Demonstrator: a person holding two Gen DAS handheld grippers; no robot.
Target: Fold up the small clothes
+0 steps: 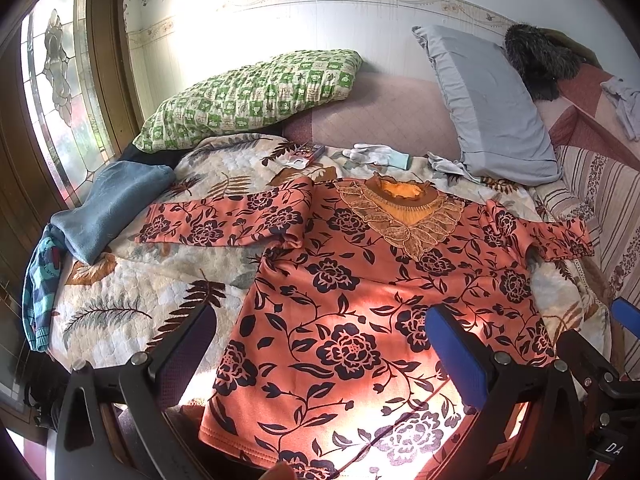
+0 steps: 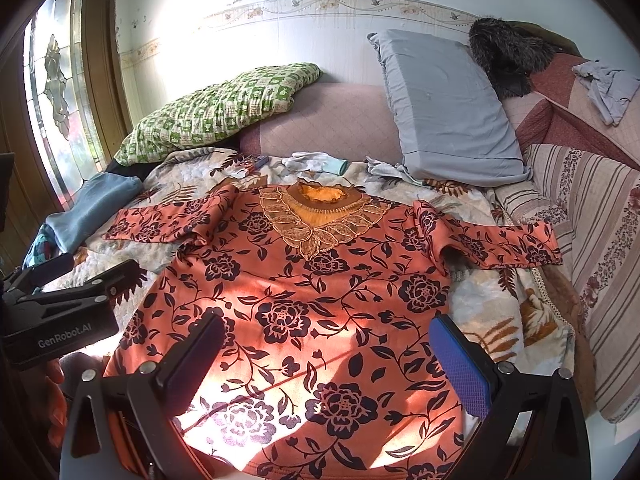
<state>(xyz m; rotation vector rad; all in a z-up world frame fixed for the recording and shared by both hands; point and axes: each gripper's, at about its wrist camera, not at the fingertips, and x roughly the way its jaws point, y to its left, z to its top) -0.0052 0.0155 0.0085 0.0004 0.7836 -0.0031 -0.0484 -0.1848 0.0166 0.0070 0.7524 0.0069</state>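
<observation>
An orange floral top [image 1: 352,292] lies spread flat, front up, on the leaf-patterned quilt [image 1: 132,288] of the bed, its lace collar [image 1: 404,216] toward the wall and both sleeves stretched out to the sides. The hem lies nearest the cameras, lit by a patch of sun. The left gripper [image 1: 320,344] hovers over the lower left part of the top with its fingers spread wide and nothing between them. The right gripper [image 2: 328,356] hangs over the lower middle of the top, likewise wide apart and holding nothing. In the right wrist view the left gripper shows at the left edge, beside the hem. A folded blue garment [image 1: 108,204] rests on the quilt left of the sleeve. A green checked pillow [image 1: 256,92] and a grey pillow [image 1: 492,108] lean against the wall, with white gloves [image 1: 372,154] lying between them.
</observation>
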